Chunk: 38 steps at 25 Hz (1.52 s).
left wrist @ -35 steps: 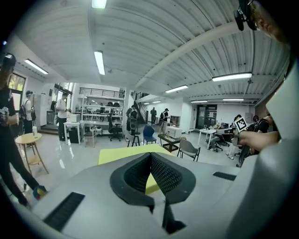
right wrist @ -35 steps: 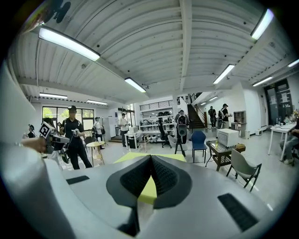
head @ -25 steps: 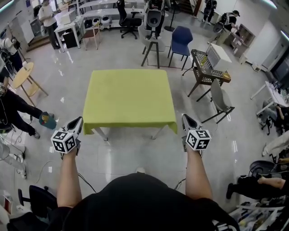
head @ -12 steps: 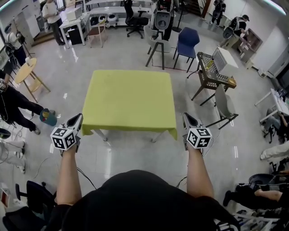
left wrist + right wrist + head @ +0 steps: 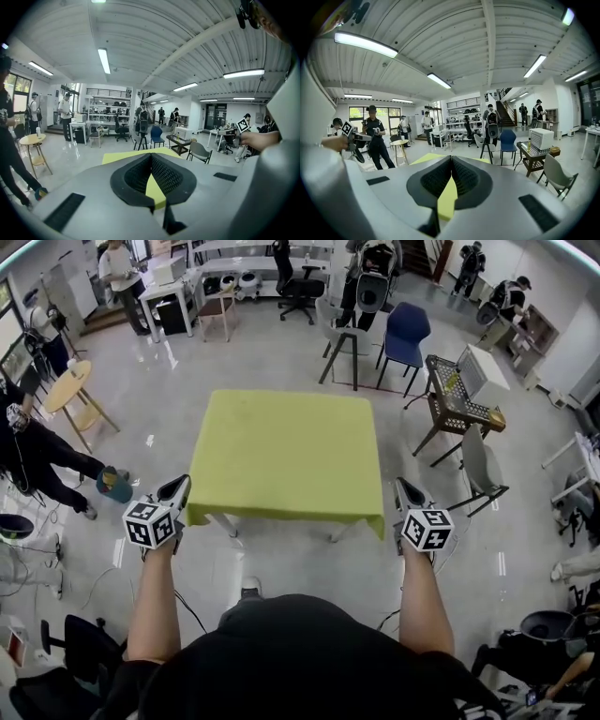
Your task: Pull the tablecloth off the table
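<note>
A yellow-green tablecloth (image 5: 286,456) covers a square table in the middle of the floor, its near edge hanging down over the white legs. My left gripper (image 5: 178,486) is held just outside the cloth's near left corner, its jaws shut with nothing in them. By the near right corner my right gripper (image 5: 405,486) is likewise shut and empty. In the left gripper view the tips of the left gripper (image 5: 151,154) meet, and the tablecloth (image 5: 122,157) lies beyond them. The right gripper (image 5: 451,157) shows the same, with the tablecloth (image 5: 419,159) ahead.
A grey chair (image 5: 483,465) and a wooden cart (image 5: 464,390) with a white box stand right of the table. A blue chair (image 5: 405,329) and a stool are behind it. At the left are a round wooden table (image 5: 66,390) and a person (image 5: 37,451).
Both grippers have come forward toward the table's near corners, still shut. The table now looks closer and larger in the head view.
</note>
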Each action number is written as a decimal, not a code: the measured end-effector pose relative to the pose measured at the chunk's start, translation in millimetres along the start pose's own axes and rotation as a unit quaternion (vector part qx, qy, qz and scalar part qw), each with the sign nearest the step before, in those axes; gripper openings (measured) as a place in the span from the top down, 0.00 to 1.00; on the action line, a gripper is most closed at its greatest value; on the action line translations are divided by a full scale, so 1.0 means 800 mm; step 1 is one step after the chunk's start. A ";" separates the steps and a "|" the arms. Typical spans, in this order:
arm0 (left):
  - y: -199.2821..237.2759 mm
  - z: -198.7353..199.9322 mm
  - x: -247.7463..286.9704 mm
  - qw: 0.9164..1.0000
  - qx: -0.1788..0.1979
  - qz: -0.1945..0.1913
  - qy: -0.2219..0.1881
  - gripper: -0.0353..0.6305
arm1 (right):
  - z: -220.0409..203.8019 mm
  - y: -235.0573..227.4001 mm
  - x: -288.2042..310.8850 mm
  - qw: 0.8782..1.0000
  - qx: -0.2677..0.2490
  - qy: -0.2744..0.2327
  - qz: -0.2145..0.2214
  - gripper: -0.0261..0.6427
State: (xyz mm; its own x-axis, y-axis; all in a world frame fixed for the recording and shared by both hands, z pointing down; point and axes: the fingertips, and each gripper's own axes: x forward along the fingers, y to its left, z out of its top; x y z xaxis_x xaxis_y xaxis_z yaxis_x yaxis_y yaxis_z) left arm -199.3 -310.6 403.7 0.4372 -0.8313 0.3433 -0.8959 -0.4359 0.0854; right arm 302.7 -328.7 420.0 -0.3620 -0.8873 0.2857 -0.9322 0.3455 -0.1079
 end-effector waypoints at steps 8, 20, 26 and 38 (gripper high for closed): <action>0.067 0.025 0.015 1.000 0.007 -0.015 -0.002 0.91 | 0.018 0.030 0.024 0.999 0.012 -0.012 -0.029 0.94; 0.156 0.022 0.037 0.999 0.005 -0.043 0.003 0.91 | 0.027 0.089 0.069 0.999 0.011 -0.012 -0.047 0.94; 0.200 0.033 0.042 0.999 0.008 -0.053 0.005 0.91 | 0.040 0.122 0.094 0.999 0.018 -0.015 -0.046 0.94; 0.271 0.040 0.065 0.997 0.009 -0.076 0.004 0.91 | 0.048 0.161 0.126 0.997 0.011 -0.012 -0.074 0.94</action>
State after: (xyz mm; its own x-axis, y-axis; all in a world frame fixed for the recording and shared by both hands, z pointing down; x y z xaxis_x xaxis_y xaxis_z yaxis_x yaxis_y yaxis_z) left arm -368.4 -459.1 409.8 0.5665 -0.7525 0.3359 -0.8182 -0.5621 0.1206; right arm 145.7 -385.3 398.6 -0.2195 -0.9354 0.2773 -0.9753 0.2029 -0.0875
